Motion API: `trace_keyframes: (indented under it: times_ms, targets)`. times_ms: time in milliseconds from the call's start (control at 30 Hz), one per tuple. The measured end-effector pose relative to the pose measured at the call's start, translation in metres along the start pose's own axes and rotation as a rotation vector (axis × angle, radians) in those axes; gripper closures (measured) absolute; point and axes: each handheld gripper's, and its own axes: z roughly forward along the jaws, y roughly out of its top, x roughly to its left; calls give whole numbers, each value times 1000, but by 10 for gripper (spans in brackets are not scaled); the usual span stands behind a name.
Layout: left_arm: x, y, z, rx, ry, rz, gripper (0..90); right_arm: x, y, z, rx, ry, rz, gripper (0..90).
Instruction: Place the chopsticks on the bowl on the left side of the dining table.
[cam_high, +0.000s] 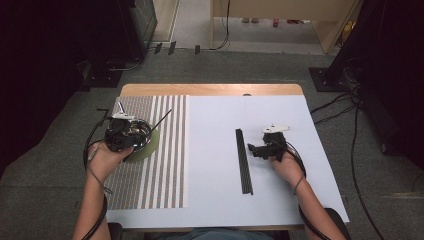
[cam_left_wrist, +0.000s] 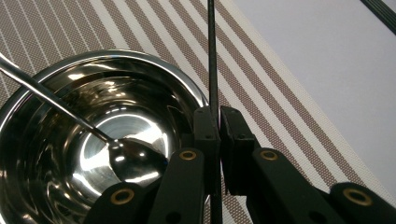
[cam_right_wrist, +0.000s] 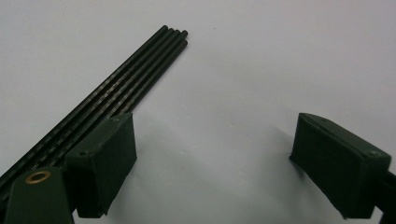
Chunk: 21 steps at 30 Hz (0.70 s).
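Observation:
My left gripper (cam_high: 136, 136) (cam_left_wrist: 218, 116) is shut on a thin black chopstick (cam_left_wrist: 211, 46) (cam_high: 162, 117), which sticks out past the jaws over the striped placemat (cam_high: 150, 175). Just beside those jaws sits a shiny steel bowl (cam_left_wrist: 140, 58) (cam_high: 142, 125) with a metal spoon (cam_left_wrist: 135, 161) resting inside it. My right gripper (cam_high: 252, 150) (cam_right_wrist: 219, 140) is open and low over the white tabletop. A bundle of several black chopsticks (cam_right_wrist: 135, 70) (cam_high: 244, 160) lies next to its left jaw, outside the gap. Nothing is between the right jaws.
A green round plate (cam_high: 152, 145) shows under the bowl on the placemat. The white table cover (cam_high: 215, 125) stretches between both hands. Cables and dark equipment stands lie on the floor around the table.

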Motion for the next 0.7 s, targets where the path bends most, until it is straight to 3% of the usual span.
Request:
trace_keyframes:
  times_ms: [700]
  targets:
    - [19, -8, -2, 5, 35, -44, 876, 0, 0, 0, 0, 0, 0, 136]
